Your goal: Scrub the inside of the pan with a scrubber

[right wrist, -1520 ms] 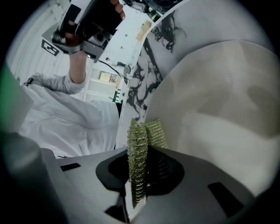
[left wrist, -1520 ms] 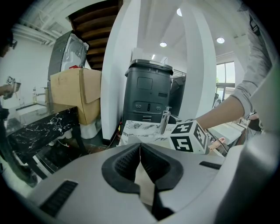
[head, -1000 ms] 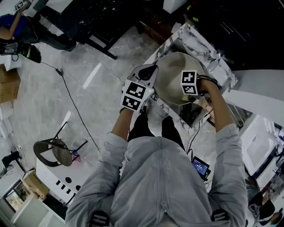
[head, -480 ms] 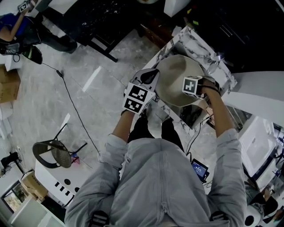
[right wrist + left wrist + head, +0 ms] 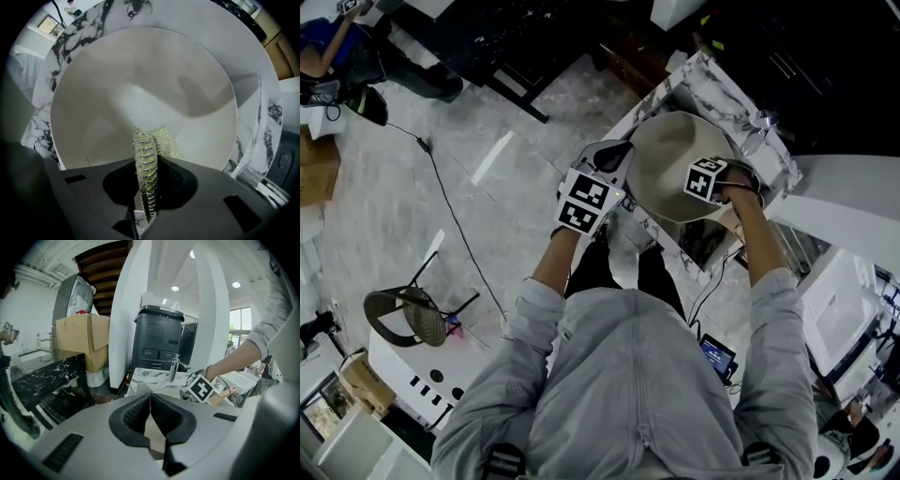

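Observation:
A cream round pan (image 5: 661, 155) sits tilted over the marble sink. My left gripper (image 5: 621, 161) is at the pan's left edge. In the left gripper view its jaws (image 5: 150, 404) are shut on a thin beige part of the pan (image 5: 153, 431). My right gripper (image 5: 714, 192) is over the pan's right side, shut on a green-silver mesh scrubber (image 5: 149, 159). The scrubber's tip rests against the pan's inner wall (image 5: 140, 89). The pan's inside looks plain and pale, with shadows across it.
A white marble sink surround (image 5: 717, 80) frames the pan, with a faucet (image 5: 174, 367) behind it. A dark bin (image 5: 157, 345) and a cardboard box (image 5: 82, 341) stand further off. On the floor to the left are a chair (image 5: 408, 319) and a cable (image 5: 455, 220).
My right gripper has turned and shifted slightly right over the pan with the scrubber in it. The left gripper has kept its hold at the pan's edge.

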### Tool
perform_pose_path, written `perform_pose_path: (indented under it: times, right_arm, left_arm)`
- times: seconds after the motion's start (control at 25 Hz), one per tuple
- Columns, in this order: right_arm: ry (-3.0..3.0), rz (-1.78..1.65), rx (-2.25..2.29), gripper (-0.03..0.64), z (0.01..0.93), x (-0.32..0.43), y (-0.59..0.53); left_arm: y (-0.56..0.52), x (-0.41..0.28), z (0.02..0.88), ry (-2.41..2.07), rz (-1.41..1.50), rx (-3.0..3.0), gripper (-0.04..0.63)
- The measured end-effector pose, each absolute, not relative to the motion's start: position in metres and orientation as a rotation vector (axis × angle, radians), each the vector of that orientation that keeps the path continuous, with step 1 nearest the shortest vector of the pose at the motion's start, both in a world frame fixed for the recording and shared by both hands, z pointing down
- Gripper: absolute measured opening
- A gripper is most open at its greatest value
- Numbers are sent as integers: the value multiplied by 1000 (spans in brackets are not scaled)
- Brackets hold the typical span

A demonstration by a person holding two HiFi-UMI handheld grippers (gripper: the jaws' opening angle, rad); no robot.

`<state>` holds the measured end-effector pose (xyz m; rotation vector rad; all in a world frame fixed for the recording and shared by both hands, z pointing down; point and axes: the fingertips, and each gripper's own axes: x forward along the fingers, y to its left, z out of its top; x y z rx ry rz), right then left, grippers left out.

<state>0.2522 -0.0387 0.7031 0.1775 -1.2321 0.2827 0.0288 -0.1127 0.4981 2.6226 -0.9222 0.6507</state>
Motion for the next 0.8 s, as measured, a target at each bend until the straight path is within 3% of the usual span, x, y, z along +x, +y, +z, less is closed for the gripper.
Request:
perform_pose_path:
  times: [0.8]
  right_arm:
    - [-1175,113,382,83,744,237,-122]
  left_arm:
    - [-130,7,524,-930,706,2566,23]
